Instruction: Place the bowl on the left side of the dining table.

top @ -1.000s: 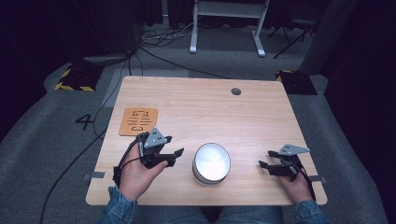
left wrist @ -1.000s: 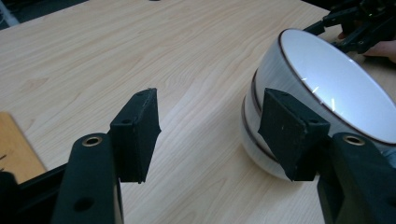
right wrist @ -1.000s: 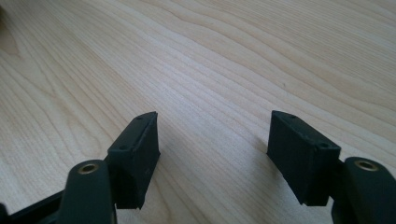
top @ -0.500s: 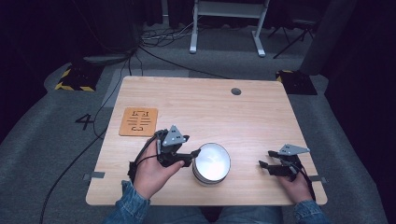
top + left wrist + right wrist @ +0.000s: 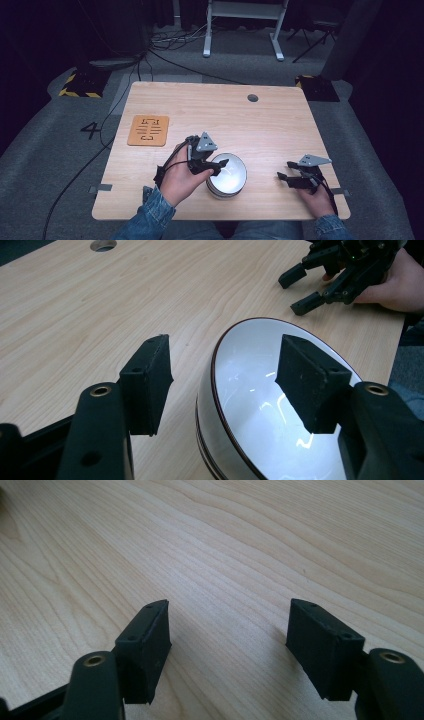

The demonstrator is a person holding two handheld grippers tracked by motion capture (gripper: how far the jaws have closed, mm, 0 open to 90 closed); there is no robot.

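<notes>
The white bowl (image 5: 227, 175) sits near the front edge of the table (image 5: 280, 125), at about 6 o'clock. The left gripper (image 5: 212, 167) straddles the bowl's rim at 9 o'clock, jaws apart and not pinching (one over the inside, one outside). The right gripper (image 5: 286, 178) rests at 4 o'clock, jaws wide apart around bare wood.

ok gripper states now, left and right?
Left gripper: open, jaws astride the rim of the white, dark-rimmed ceramic bowl, not gripping it.
Right gripper: open, empty, over the light wooden table.
</notes>
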